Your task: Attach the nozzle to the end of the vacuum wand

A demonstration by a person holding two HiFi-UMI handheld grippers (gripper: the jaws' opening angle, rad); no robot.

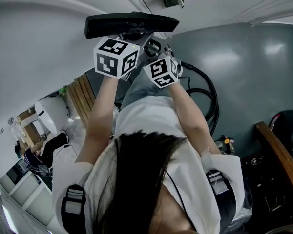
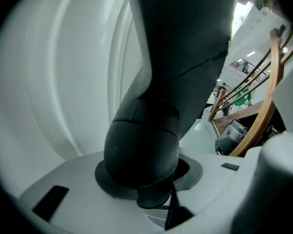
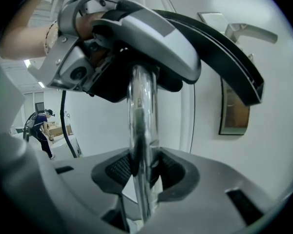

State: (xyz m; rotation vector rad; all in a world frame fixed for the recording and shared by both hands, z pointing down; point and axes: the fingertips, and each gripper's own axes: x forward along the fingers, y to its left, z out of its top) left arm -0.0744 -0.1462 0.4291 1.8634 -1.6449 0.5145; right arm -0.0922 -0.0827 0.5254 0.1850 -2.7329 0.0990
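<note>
1. Head view: both grippers are held in the air, with no tabletop under them.
   - The left gripper (image 1: 118, 56) is at the black floor nozzle (image 1: 132, 23). The right gripper (image 1: 161, 71) is just beside it, lower.
   - Risk: nothing supports the parts, so if either hold slips, the nozzle drops.
   - Containers: none in view.
2. Left gripper view: the gripper (image 2: 149, 179) is clamped on the nozzle neck (image 2: 146, 145), a dark rounded elbow that fills the gap between the jaws.
   - Risk: the neck is round, so it could swivel in the pads under a push and send the socket off-line.
   - Containers: none.
3. Right gripper view: the gripper (image 3: 144, 172) is closed on the chrome vacuum wand (image 3: 141, 111), with a pad touching each side.
   - The tube runs up into the dark neck under the nozzle head.
   - I can't tell whether it is fully seated.
   - Risk: the chrome looks slick, so the tube may slide or twist through the pads when pushed. A tilted entry could jam the joint or leave it unlatched.
   - Containers: none I can make out.
</note>
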